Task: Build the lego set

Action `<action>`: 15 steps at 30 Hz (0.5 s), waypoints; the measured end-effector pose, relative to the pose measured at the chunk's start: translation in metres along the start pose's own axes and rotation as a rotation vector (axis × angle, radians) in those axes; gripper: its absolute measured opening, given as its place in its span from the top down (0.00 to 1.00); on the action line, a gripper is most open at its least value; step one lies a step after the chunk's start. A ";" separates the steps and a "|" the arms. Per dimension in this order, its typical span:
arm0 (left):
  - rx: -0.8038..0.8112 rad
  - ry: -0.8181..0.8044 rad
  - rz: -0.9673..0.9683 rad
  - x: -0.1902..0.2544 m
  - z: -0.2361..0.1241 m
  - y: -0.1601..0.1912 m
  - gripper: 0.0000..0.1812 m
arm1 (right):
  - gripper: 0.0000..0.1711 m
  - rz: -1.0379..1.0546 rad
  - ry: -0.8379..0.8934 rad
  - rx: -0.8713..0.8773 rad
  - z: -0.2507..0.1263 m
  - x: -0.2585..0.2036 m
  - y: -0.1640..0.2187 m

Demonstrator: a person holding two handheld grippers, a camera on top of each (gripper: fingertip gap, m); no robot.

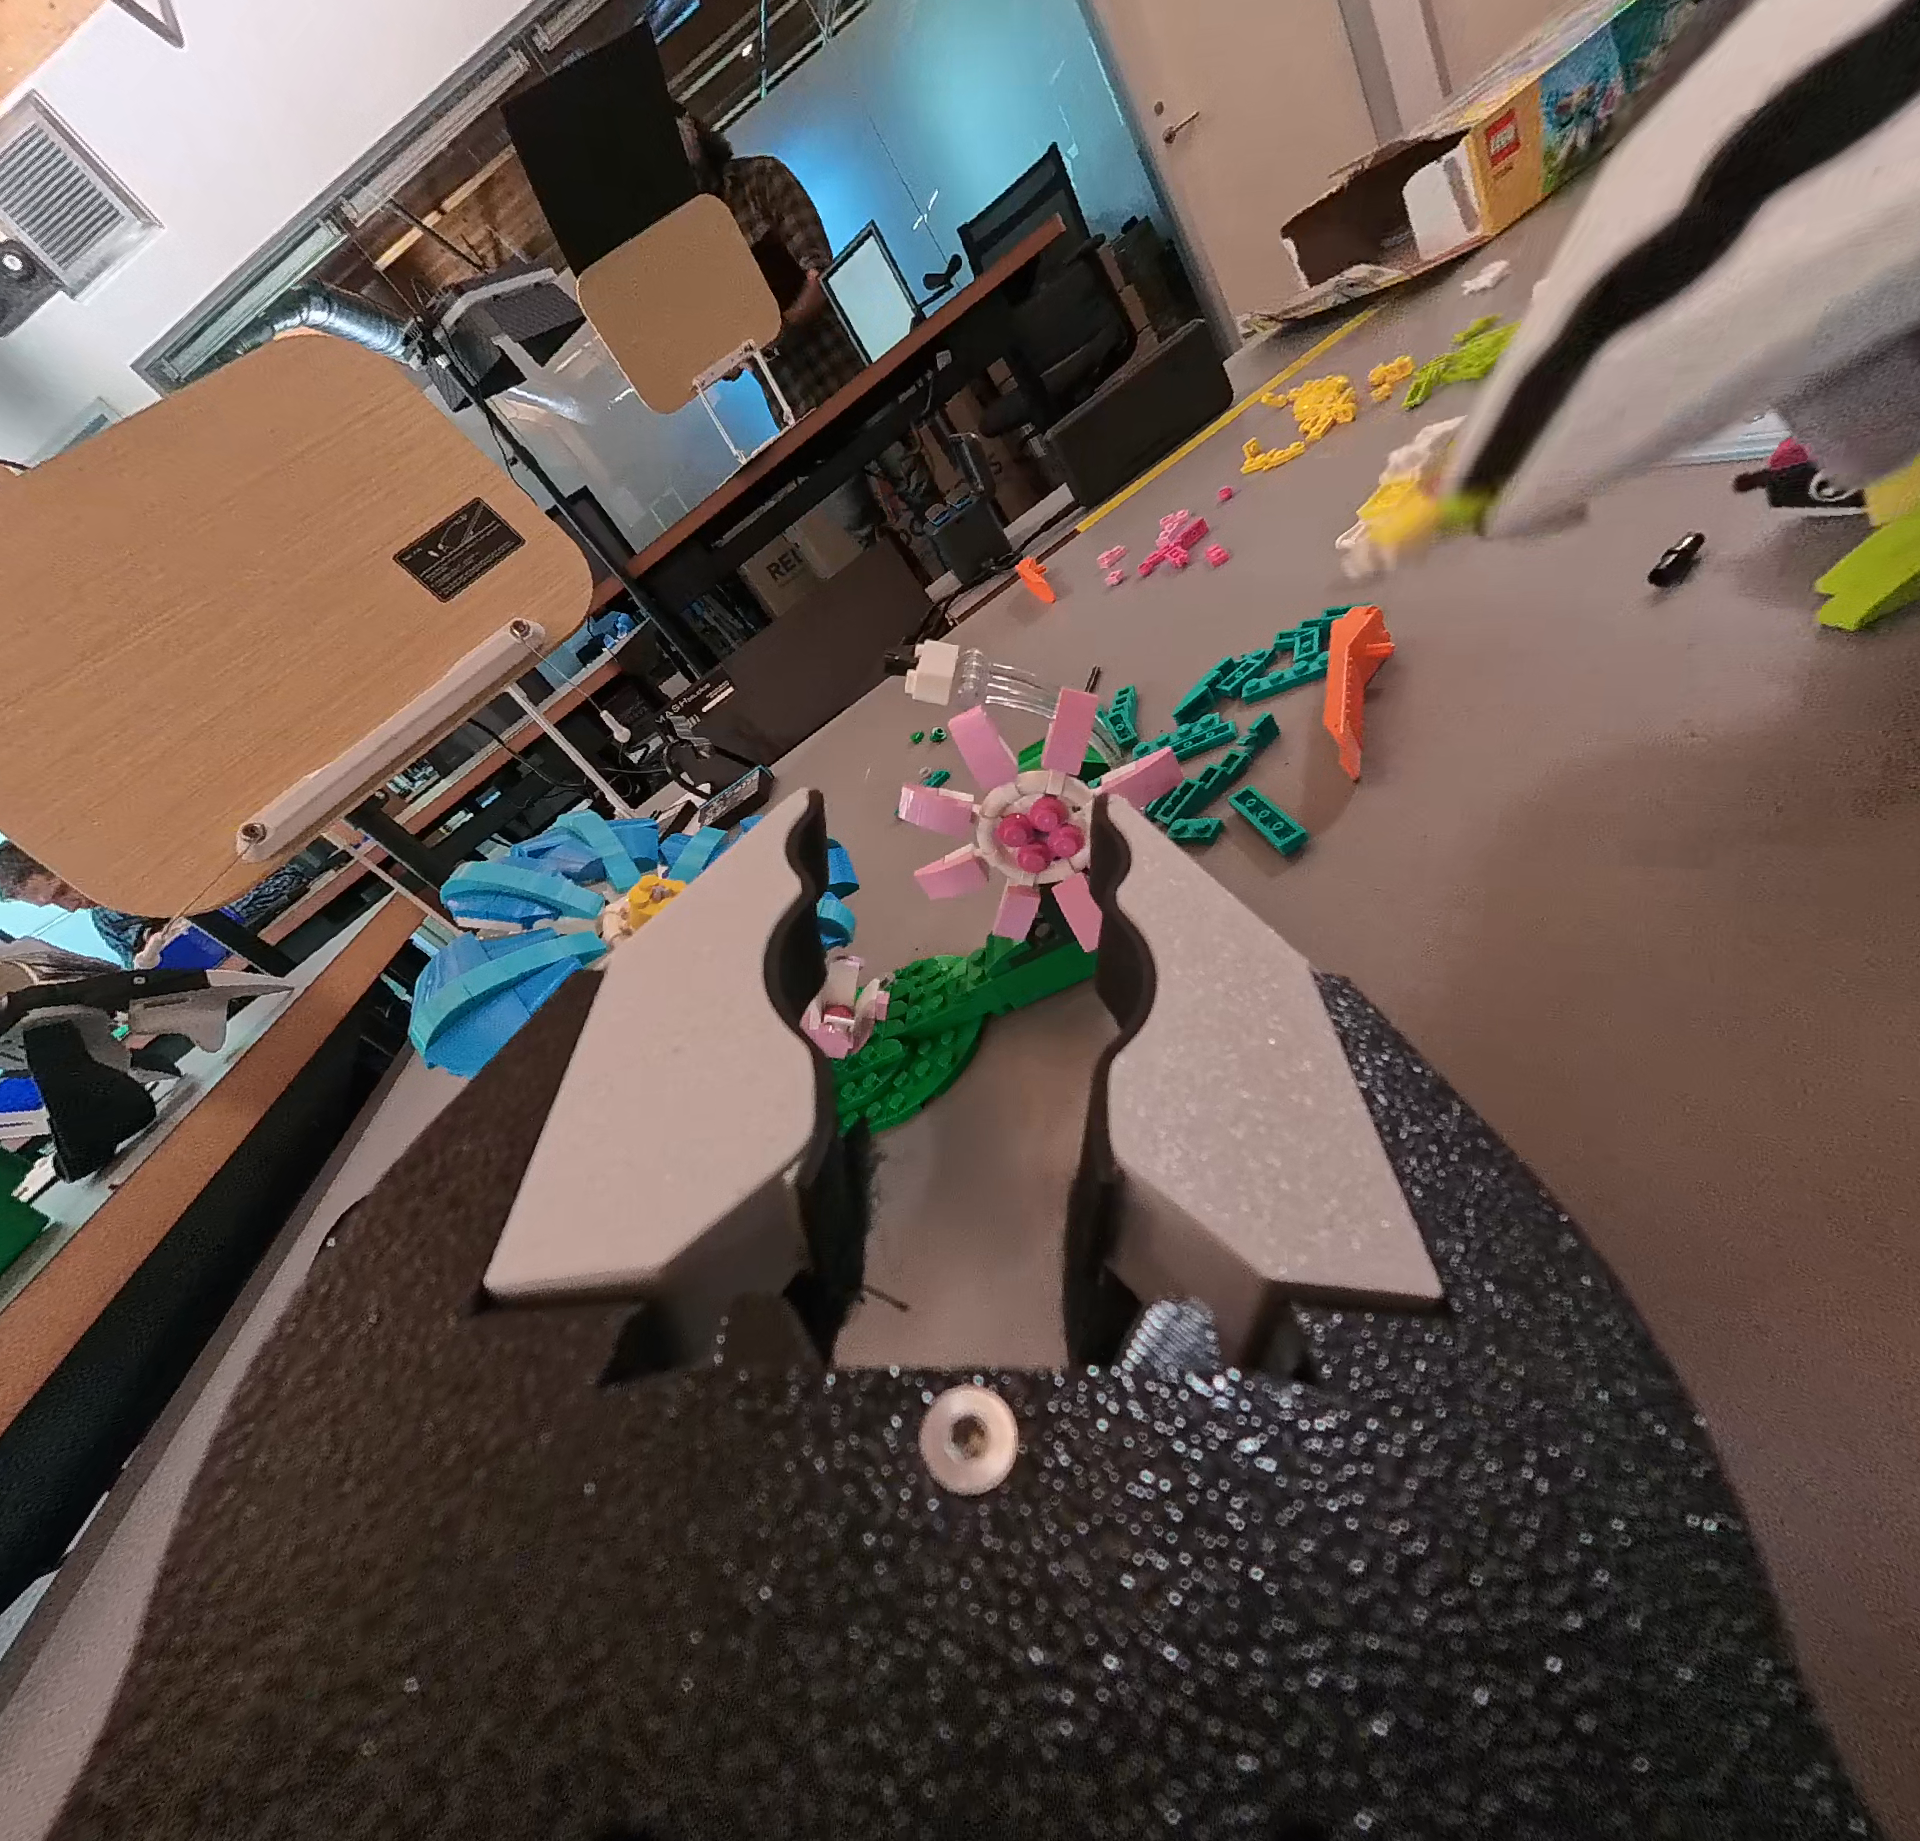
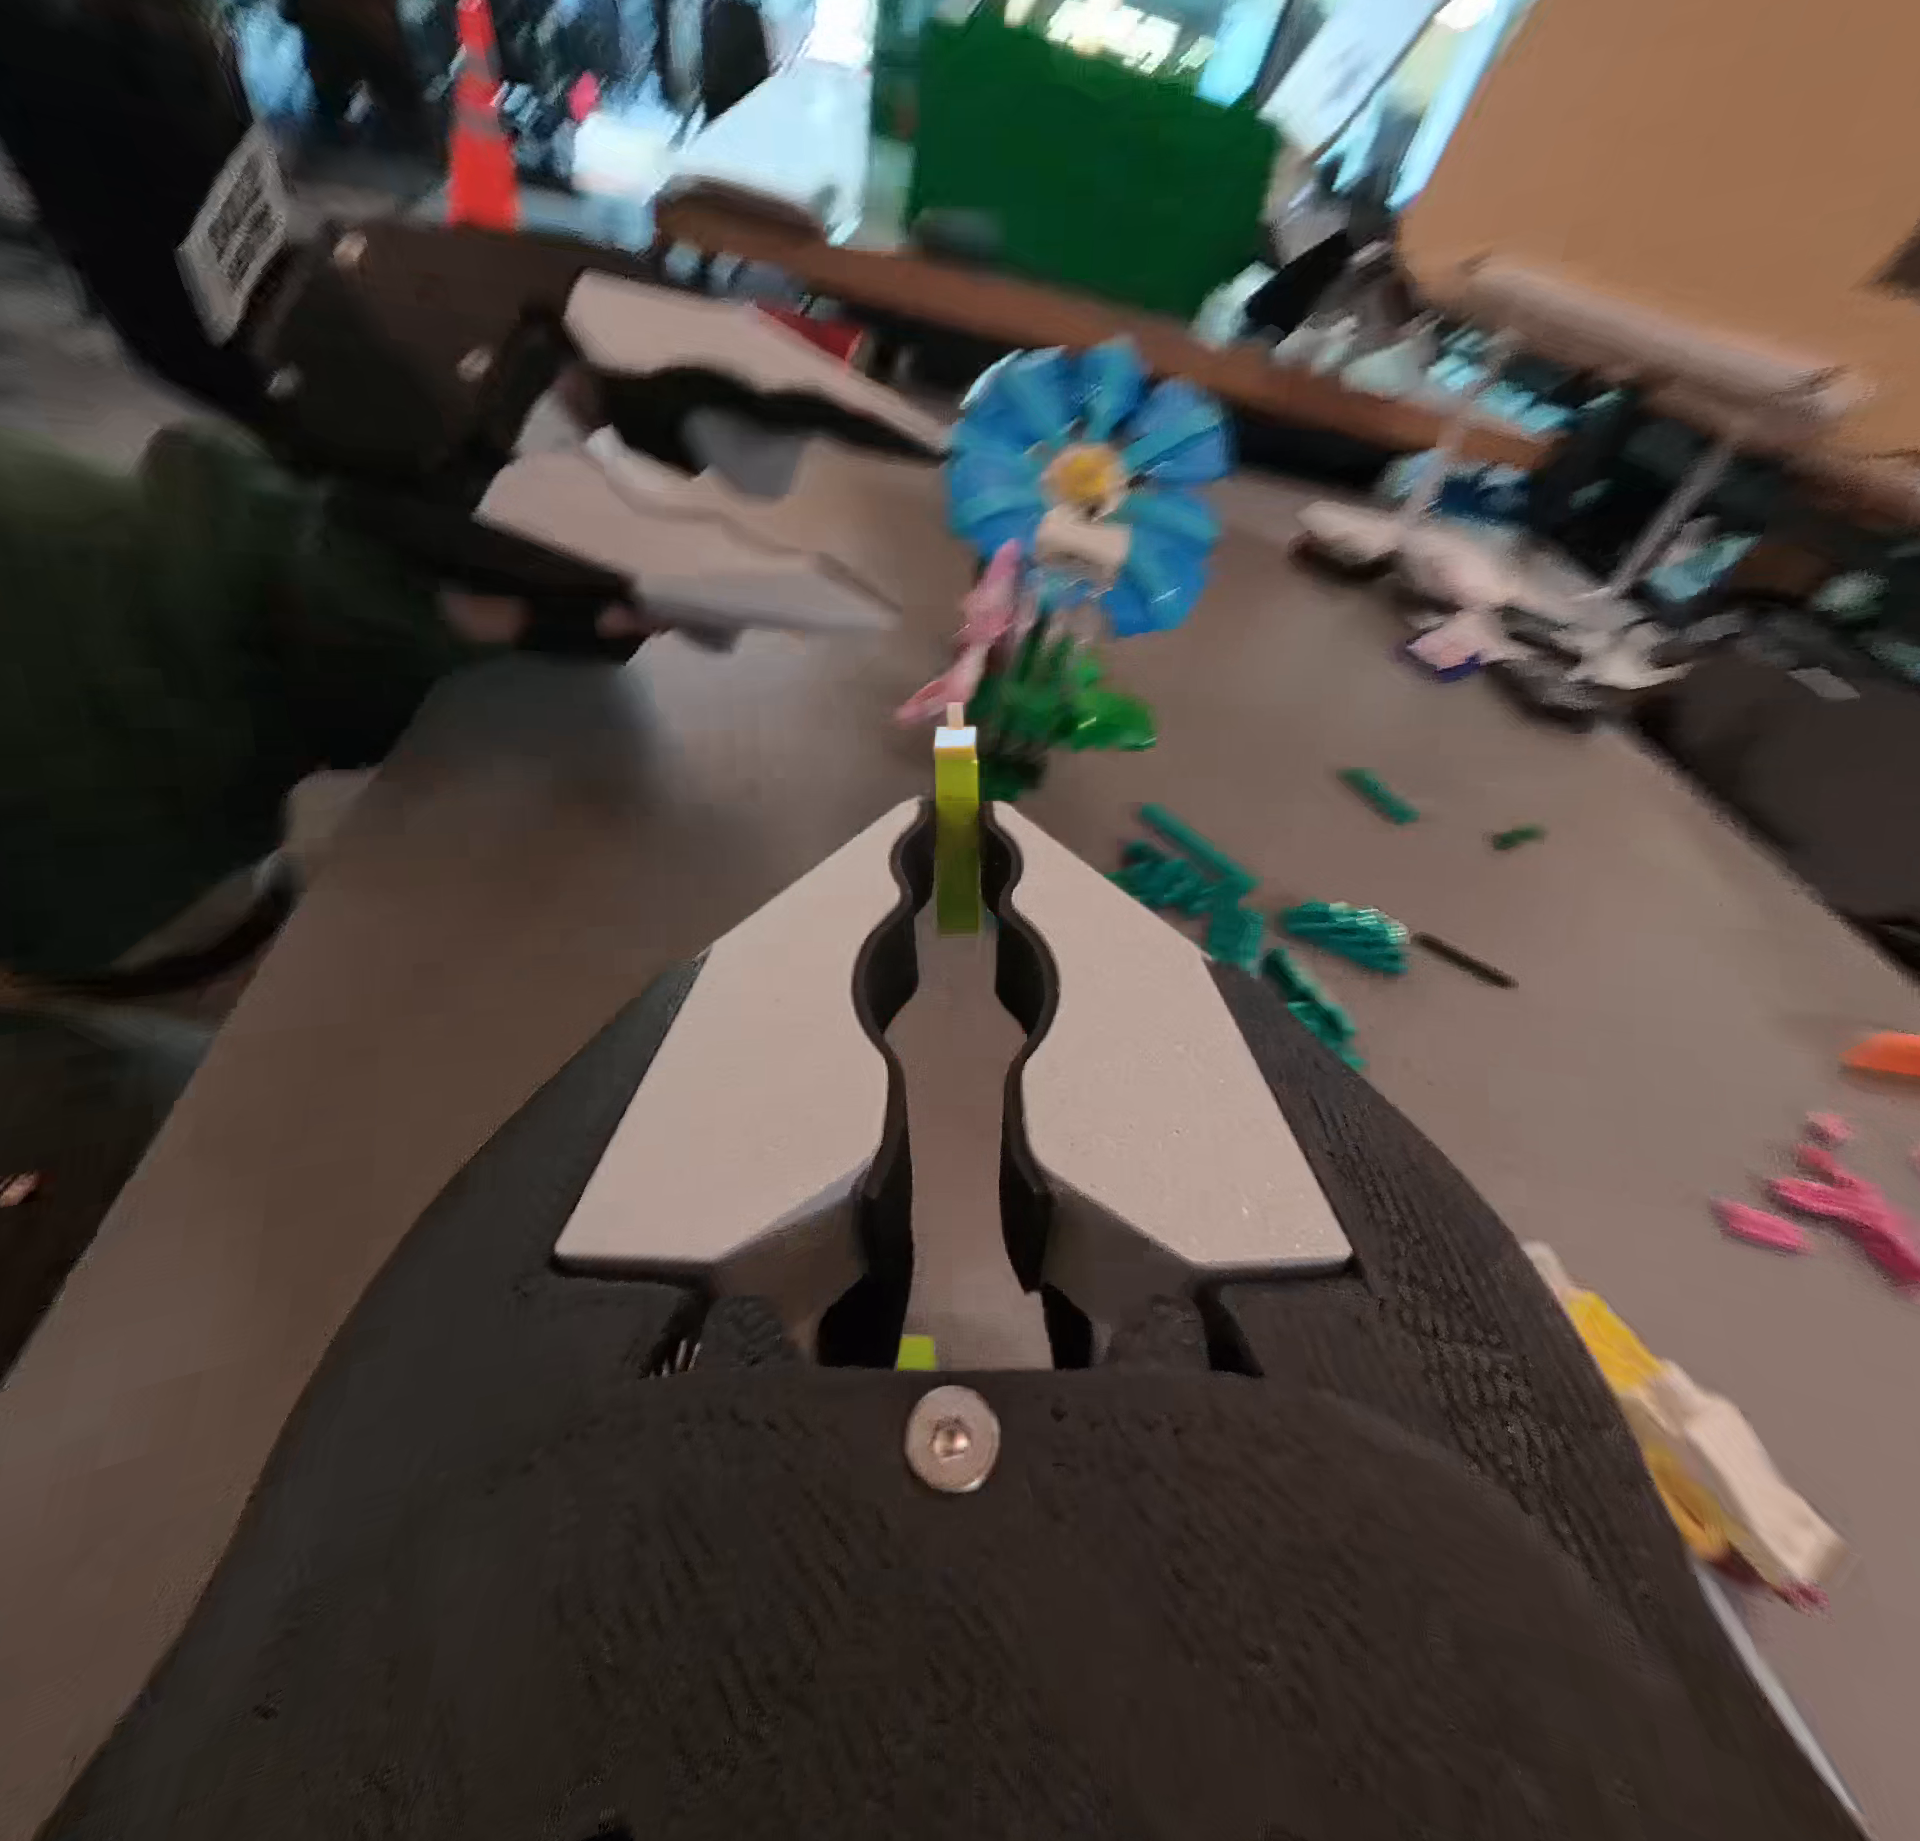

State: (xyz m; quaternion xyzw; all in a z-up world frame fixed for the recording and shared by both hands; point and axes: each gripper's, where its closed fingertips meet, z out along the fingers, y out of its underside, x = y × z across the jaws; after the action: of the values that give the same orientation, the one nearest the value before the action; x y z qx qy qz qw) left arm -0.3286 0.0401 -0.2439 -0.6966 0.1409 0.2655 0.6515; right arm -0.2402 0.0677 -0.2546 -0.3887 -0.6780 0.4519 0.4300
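An orange traffic cone (image 2: 481, 118) stands behind; a person (image 1: 774, 233) at a desk (image 1: 935, 337).

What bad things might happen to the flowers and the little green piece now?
The right gripper pinches the lime green piece only at its fingertips, so it might twist or drop. The open left gripper sits very close to the pink flower; a nudge may knock off a petal. Loose teal bricks lie near the flower's base and may get swept away.
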 end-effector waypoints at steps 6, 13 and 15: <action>0.003 0.001 0.003 0.000 0.000 0.000 0.73 | 0.96 0.092 -0.206 -0.340 0.003 -0.037 0.041; 0.002 -0.004 0.006 -0.001 0.000 0.001 0.73 | 0.96 0.164 -0.192 -0.441 -0.001 -0.032 0.058; -0.001 -0.007 0.009 0.000 -0.001 0.001 0.73 | 0.96 0.152 -0.181 -0.447 0.000 -0.031 0.059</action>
State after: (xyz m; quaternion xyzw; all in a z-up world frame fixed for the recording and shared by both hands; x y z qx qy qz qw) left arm -0.3293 0.0394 -0.2443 -0.6951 0.1416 0.2711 0.6506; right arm -0.2214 0.0566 -0.3180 -0.4818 -0.7659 0.3546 0.2356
